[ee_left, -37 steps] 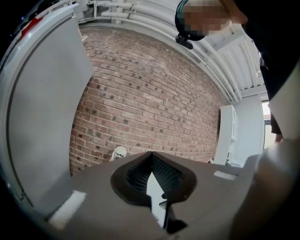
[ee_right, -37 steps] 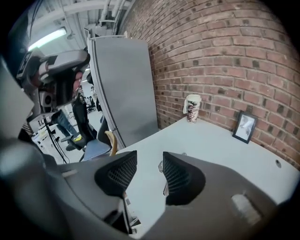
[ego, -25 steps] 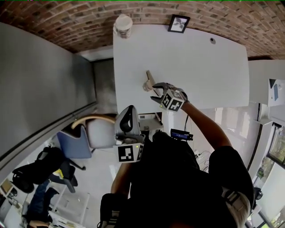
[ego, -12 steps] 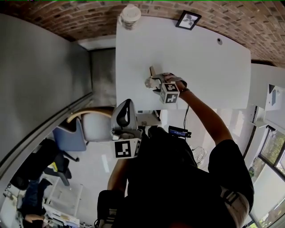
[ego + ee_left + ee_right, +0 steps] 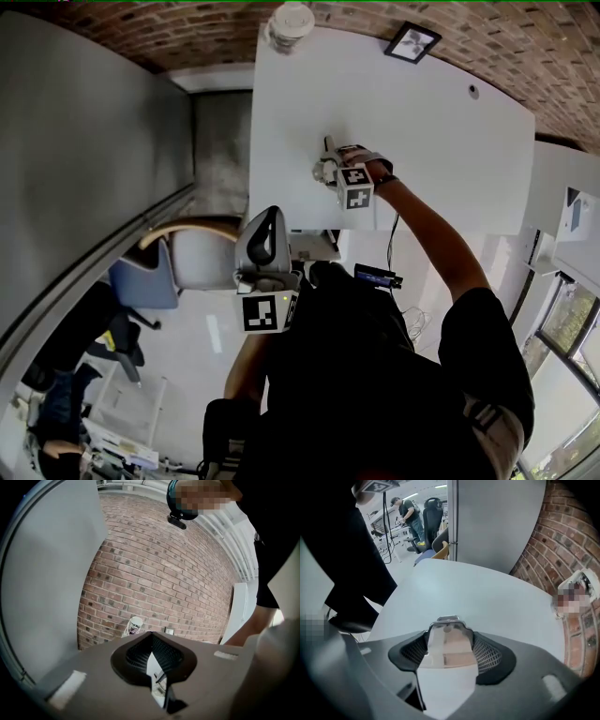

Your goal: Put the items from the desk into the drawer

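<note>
On the white desk (image 5: pixel 450 159) a beige item with a metal end (image 5: pixel 327 150) lies near the front left. My right gripper (image 5: pixel 330 171) points steeply down over it. In the right gripper view the item (image 5: pixel 449 641) sits between the pads (image 5: pixel 487 656). The jaws have just been opening and stand wide around it. I cannot see them pressing on it. My left gripper (image 5: pixel 266 217) hovers at the desk's front edge, close to my body. Its tips meet in the left gripper view (image 5: pixel 152 637), with nothing held.
A paper cup (image 5: pixel 290 21) and a small picture frame (image 5: pixel 412 42) stand at the desk's far edge by the brick wall. A white drawer unit (image 5: pixel 314 246) sits under the front edge. A chair (image 5: pixel 192 258) and a grey partition (image 5: pixel 84 150) are to the left.
The right gripper has sunk and rolled down onto the beige item, which now lies between its jaws. The left gripper has drifted slightly lower.
</note>
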A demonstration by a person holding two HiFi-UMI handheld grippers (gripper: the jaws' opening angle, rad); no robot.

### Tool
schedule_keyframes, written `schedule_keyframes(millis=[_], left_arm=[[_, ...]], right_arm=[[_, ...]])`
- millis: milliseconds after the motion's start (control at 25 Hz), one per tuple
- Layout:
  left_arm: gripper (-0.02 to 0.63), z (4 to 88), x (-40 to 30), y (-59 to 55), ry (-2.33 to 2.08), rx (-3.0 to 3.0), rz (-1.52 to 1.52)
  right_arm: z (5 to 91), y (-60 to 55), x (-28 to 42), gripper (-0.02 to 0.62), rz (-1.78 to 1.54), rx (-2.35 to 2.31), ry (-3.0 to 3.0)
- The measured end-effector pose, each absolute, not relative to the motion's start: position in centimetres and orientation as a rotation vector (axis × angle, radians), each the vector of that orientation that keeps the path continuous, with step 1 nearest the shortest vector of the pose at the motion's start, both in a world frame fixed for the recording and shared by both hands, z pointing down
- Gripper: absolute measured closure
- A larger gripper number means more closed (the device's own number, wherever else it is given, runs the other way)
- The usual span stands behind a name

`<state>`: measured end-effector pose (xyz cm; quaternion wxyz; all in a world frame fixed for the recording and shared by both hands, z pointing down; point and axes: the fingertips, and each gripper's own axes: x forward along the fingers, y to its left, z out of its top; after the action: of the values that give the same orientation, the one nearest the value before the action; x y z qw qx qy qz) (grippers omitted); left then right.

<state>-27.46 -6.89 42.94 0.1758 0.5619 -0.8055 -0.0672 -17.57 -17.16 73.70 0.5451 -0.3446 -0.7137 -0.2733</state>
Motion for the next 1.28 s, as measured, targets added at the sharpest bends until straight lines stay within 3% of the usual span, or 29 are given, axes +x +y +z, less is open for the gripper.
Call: schedule_keyframes(millis=[680, 1280], left_arm=[[0.594, 42.3, -25.2, -4.6, -2.311, 1.591, -0.198], [0.594, 38.9, -18.2, -2.8, -2.359, 1.673, -0.224]], right_arm=[[73.4, -17.0, -17.1, 0.305, -0.587, -0.748, -1.722], [68.2, -15.6, -12.1, 0.305, -0.431, -0.523, -1.936]])
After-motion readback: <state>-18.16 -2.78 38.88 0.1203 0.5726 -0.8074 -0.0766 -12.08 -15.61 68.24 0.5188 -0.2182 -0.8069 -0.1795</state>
